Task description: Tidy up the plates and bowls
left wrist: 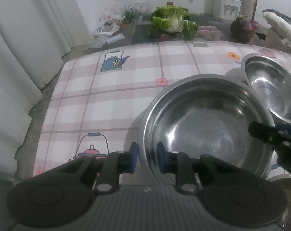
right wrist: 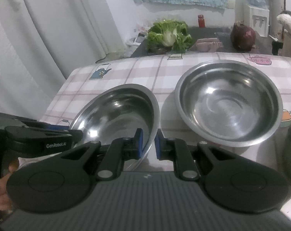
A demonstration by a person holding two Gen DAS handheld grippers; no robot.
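Bowls: both grippers on the near steel bowl (right wrist: 118,115), not yet stacked

Left gripper (left wrist: 147,158) pinches its near-left rim, right gripper (right wrist: 148,144) straddles its right rim, both closed on it. It's tilted just above the checked tablecloth (left wrist: 107,88). Second steel bowl (right wrist: 229,104) sits far right, empty and apart. My read: nesting is still to do, no plates visible

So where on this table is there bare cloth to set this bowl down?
Free: the cloth left of the held bowl, toward the blue kettle print and curtain. Crowded: the right side, where the second bowl sits close beside it.
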